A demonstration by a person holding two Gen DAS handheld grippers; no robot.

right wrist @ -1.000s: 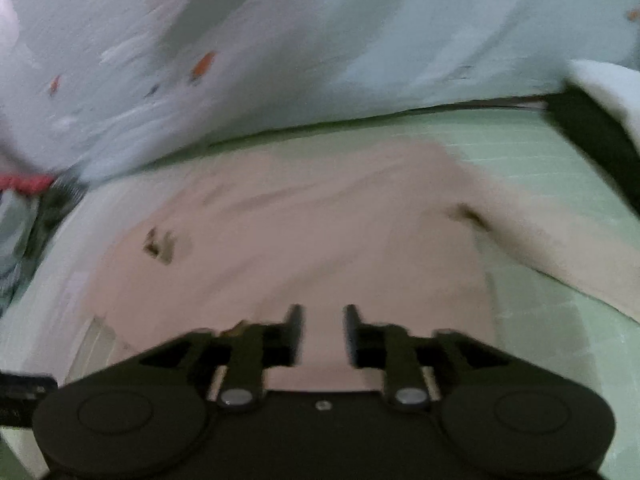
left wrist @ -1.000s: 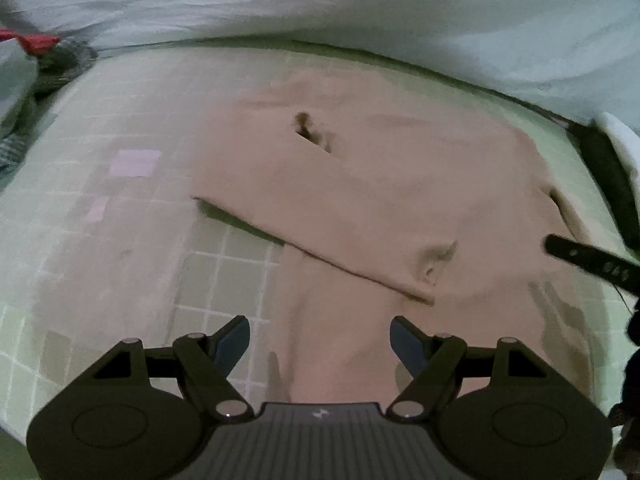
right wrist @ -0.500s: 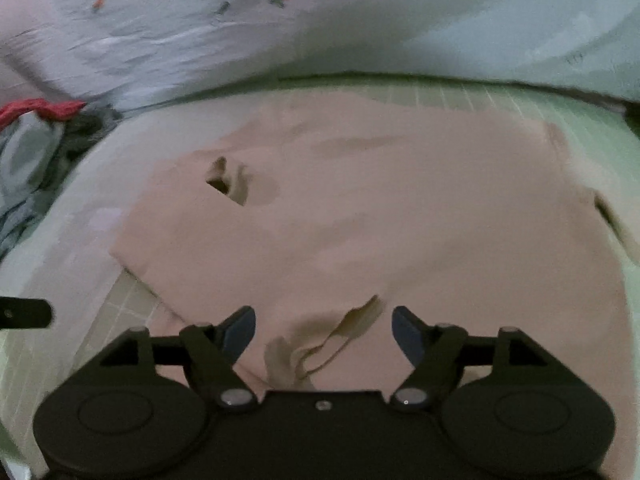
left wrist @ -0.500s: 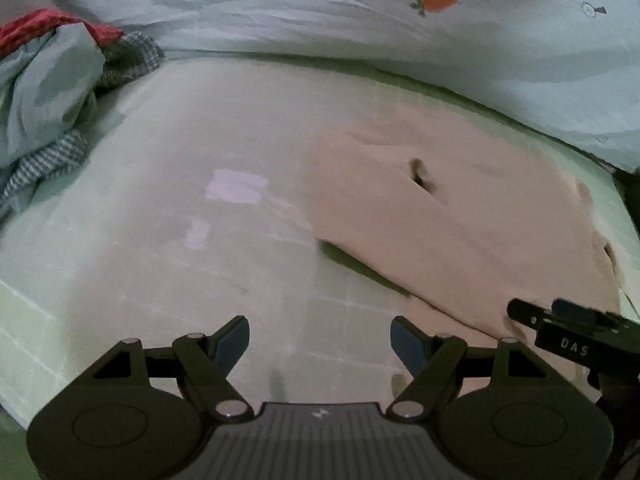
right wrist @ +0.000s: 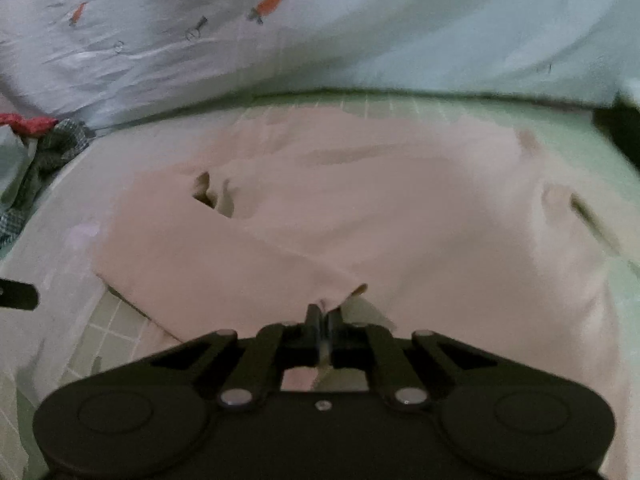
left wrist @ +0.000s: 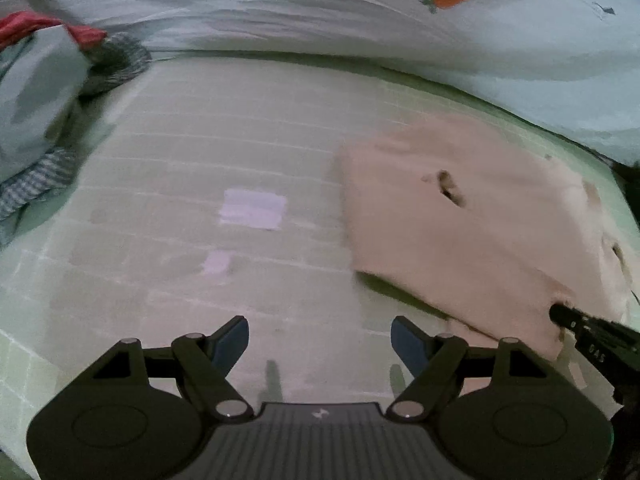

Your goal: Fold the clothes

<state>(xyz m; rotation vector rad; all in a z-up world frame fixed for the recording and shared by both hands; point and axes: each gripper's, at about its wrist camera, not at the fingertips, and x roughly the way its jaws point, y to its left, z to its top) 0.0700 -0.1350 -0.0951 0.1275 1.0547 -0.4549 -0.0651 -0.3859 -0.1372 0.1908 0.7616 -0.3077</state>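
On the bed (left wrist: 168, 184) lies one pink sweater (right wrist: 360, 208), and our right gripper (right wrist: 322, 320) is pinched tight on a sleeve cuff at its near edge. Our left gripper (left wrist: 320, 340) hangs spread over bare sheet, well left of it. We judge we should carry the cuff low and straight across, keeping the fold flat. One heap of other clothes (left wrist: 36, 120) waits far left.

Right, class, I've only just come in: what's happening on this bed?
A person is folding a pale pink long-sleeved top spread on a green checked bedsheet. The right tongs are shut on the cuff of a sleeve folded across the top. The left tongs hang open above bare sheet, holding nothing. A heap of other clothes lies at the left.
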